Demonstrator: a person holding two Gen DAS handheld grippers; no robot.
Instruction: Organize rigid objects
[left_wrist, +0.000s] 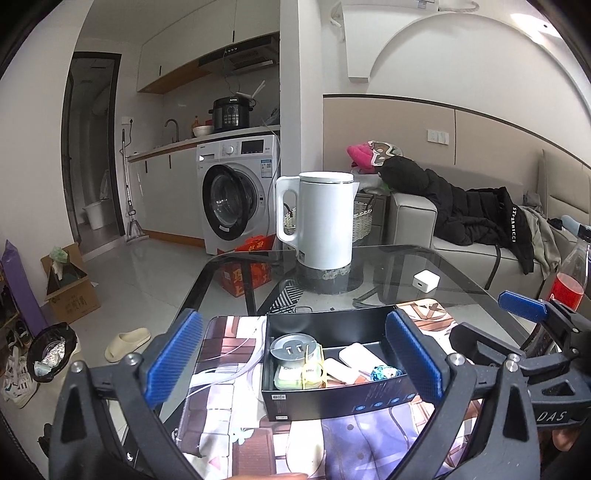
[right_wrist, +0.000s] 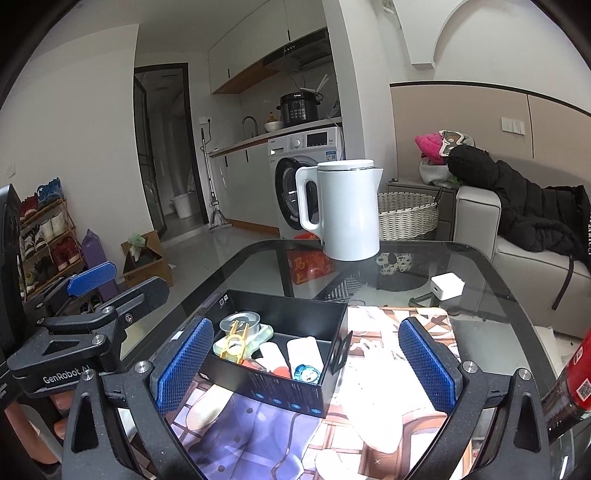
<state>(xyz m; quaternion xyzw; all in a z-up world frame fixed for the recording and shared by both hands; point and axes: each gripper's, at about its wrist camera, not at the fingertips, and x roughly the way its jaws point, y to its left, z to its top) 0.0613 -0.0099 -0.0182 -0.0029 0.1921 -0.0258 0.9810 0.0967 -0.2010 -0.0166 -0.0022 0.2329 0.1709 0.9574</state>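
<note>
Both tools, left (left_wrist: 291, 363) and right (right_wrist: 306, 365), gape wide and empty over the mat (right_wrist: 280, 439); black box (left_wrist: 332, 398) looks packed, so next likely the white charger (right_wrist: 447, 287) on the bench (right_wrist: 498, 295).

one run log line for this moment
left hand-held gripper: open, empty | right hand-held gripper: open, empty | black box: on mat, holds small items | white charger: on glass table
</note>
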